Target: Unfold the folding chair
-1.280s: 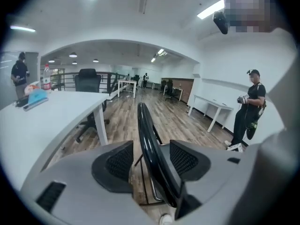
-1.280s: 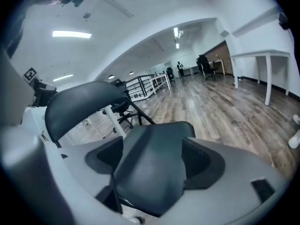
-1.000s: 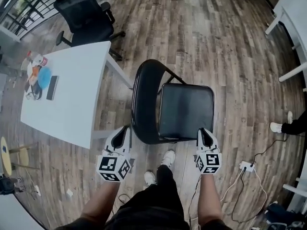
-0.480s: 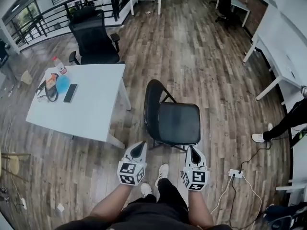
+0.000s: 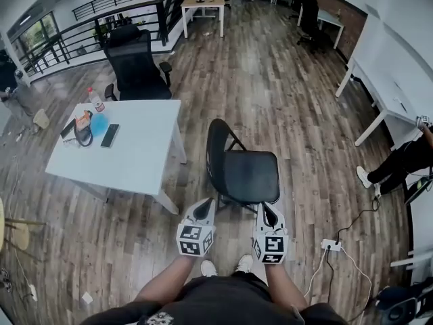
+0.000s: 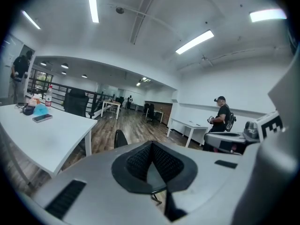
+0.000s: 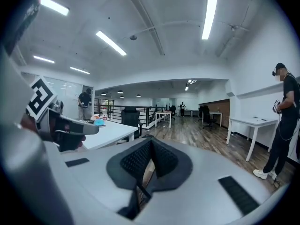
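Note:
The black folding chair [image 5: 249, 175] stands unfolded on the wooden floor, seat level, with its rounded backrest [image 5: 217, 149] on the left. My left gripper [image 5: 207, 202] and right gripper [image 5: 266, 208] hover side by side just short of the seat's near edge, touching nothing. Both are shut and empty. In the left gripper view the shut left gripper [image 6: 151, 145] points over the chair's backrest [image 6: 120, 138]. In the right gripper view the right gripper [image 7: 150, 145] is shut too, with the floor ahead.
A white table [image 5: 135, 161] stands left of the chair, with a bottle, a phone [image 5: 110, 135] and small items on it. A black office chair [image 5: 135, 63] is behind it. A power strip [image 5: 331, 245] with cable lies at the right. A person [image 5: 399, 162] stands by white desks [image 5: 382, 80].
Both grippers have drawn back from the seat's front edge toward my body and come closer together. The chair looks smaller and farther off, still unfolded.

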